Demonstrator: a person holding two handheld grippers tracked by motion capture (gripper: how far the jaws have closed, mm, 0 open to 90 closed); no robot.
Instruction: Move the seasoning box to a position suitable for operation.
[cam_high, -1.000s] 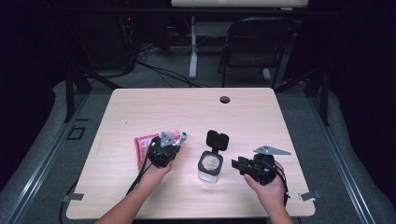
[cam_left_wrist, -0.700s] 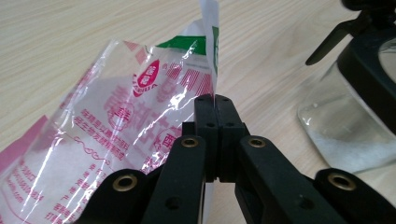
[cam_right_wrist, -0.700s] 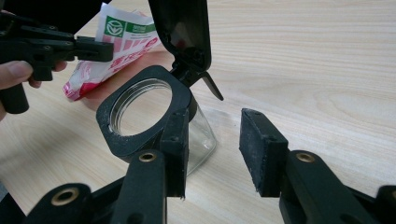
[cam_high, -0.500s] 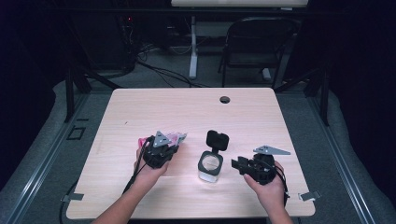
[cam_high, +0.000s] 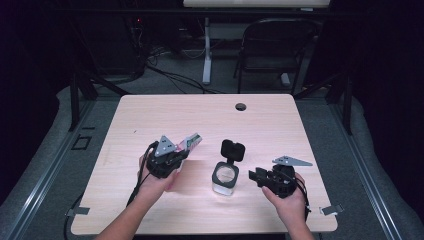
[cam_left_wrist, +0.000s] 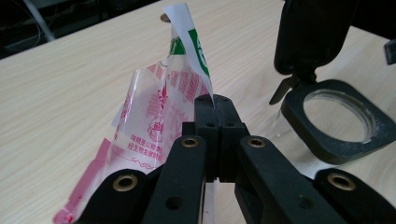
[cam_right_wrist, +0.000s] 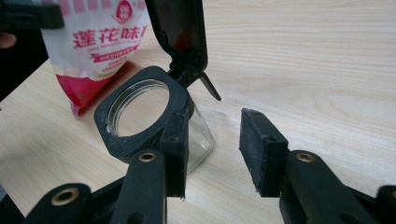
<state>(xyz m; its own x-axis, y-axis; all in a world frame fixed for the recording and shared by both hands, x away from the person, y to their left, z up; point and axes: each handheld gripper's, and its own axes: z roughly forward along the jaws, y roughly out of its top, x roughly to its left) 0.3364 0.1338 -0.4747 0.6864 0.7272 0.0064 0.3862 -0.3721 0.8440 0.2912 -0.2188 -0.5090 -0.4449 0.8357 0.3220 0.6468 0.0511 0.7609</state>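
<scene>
The light wood-grain surface (cam_high: 280, 120) carries a clear glass jar with a black square collar and a raised black flip lid (cam_high: 225, 176), standing upright near the front edge between the two hands. A small dark round grommet hole (cam_high: 241, 106) sits near the far edge. The left gripper (cam_high: 175, 156) is held above the surface to the left of the jar, its jaws clamped together on the top edge of a pink-and-white printed plastic packet (cam_left_wrist: 159, 116), which hangs from them with its lower end close to the surface. The right gripper (cam_high: 256, 176) rests just to the right of the jar, its jaws standing apart and gripping nothing, one pad (cam_right_wrist: 176, 140) right beside the jar's glass wall.
</scene>
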